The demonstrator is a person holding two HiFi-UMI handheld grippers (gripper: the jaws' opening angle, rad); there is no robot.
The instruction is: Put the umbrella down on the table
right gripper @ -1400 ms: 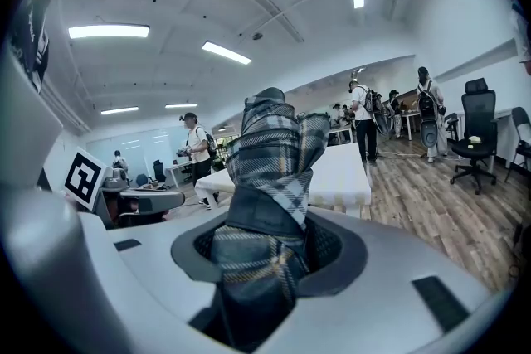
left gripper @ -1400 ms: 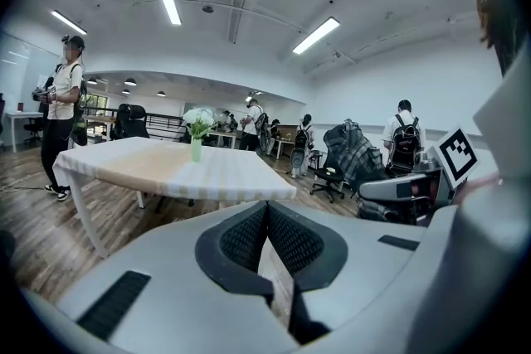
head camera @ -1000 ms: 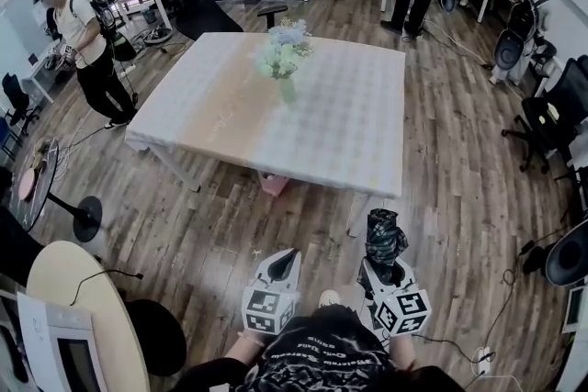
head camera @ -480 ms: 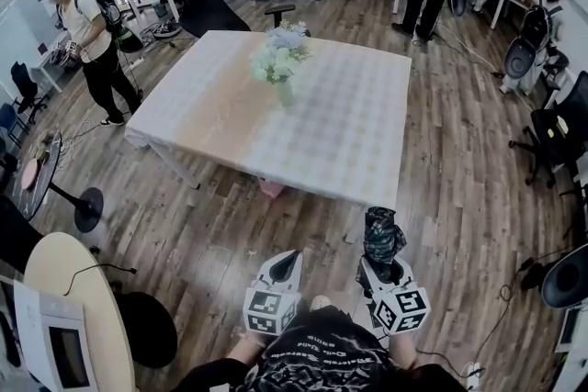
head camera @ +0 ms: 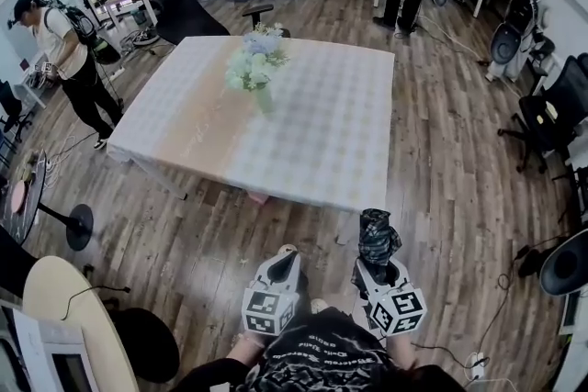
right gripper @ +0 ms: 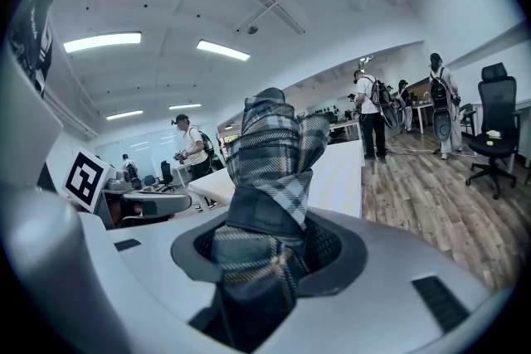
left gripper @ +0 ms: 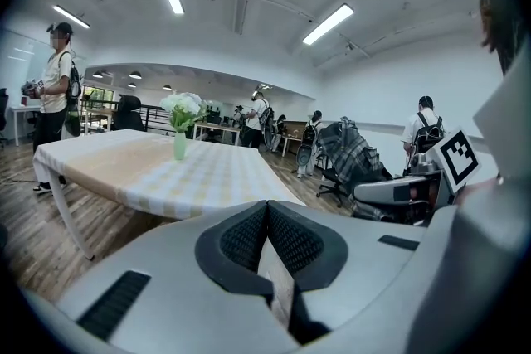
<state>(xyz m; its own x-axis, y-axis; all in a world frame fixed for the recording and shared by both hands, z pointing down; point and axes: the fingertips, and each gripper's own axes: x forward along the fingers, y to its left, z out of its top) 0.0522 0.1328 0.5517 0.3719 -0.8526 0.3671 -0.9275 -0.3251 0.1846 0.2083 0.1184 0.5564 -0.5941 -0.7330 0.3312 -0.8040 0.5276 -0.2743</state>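
Umbrella (head camera: 378, 236) in right gripper (right gripper: 267, 253)

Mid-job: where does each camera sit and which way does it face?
Head view: on the person's head, facing steeply down at floor and table; left tool, right tool and shirt show.
Left gripper view: on left tool, along shut empty jaws, toward table.
Right gripper view: on right tool, along jaws clamping the umbrella.
Shared: the table.

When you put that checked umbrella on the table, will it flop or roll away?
The umbrella will probably flop a bit: its fabric bunches in loose folds above the right gripper. It looks folded short, so likely light. On the table it might roll slightly, though its rumpled fabric should slow it.
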